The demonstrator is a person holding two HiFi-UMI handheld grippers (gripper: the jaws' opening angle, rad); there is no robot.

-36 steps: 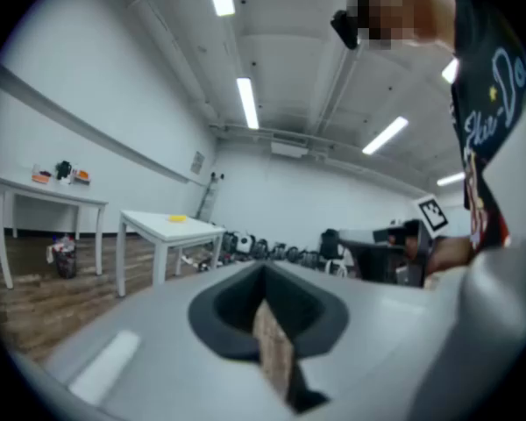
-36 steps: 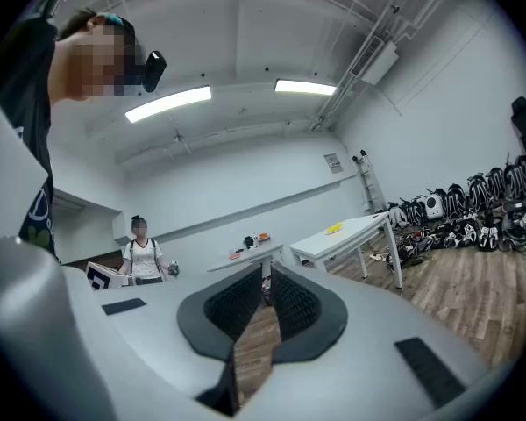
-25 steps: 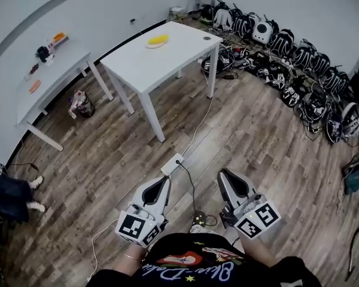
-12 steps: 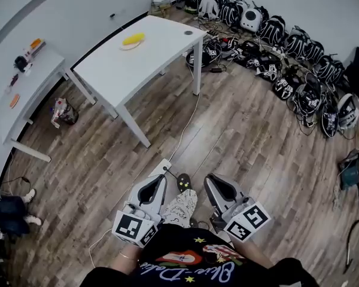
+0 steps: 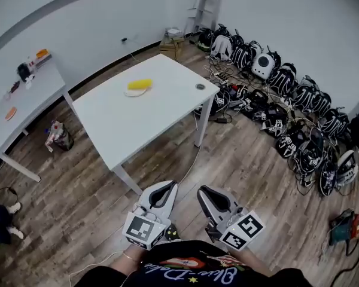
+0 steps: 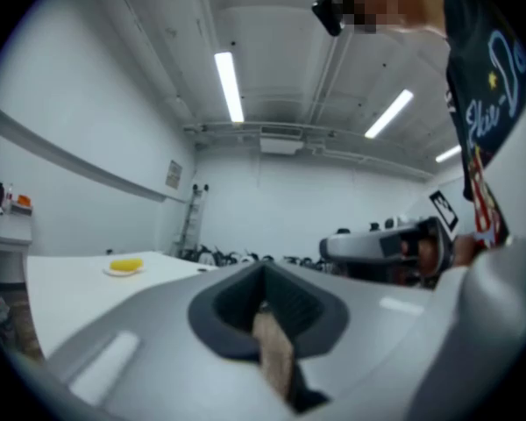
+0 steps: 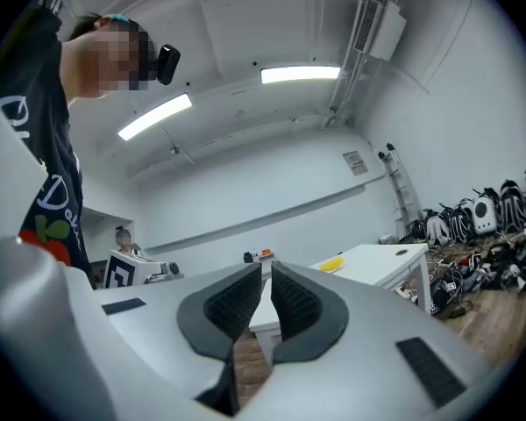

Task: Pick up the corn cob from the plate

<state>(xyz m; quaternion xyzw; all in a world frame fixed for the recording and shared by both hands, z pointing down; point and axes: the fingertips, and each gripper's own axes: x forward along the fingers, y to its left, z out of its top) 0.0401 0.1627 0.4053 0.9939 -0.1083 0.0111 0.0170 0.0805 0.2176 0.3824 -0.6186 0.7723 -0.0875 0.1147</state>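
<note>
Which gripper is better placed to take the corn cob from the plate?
Probably left. In the head view the yellow corn cob on its small white plate lies left of both, closer to the left gripper than the right gripper. Both are shut, short of the white table.

The white table [image 5: 145, 119] with the corn cob [image 5: 139, 84] has come much nearer the left gripper [image 5: 170, 186] and right gripper [image 5: 202, 191].

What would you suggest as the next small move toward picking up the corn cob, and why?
Probably step closer to the white table: the corn cob lies on its plate toward the far side, well beyond the left gripper and right gripper, both held near the body with jaws shut.
</note>
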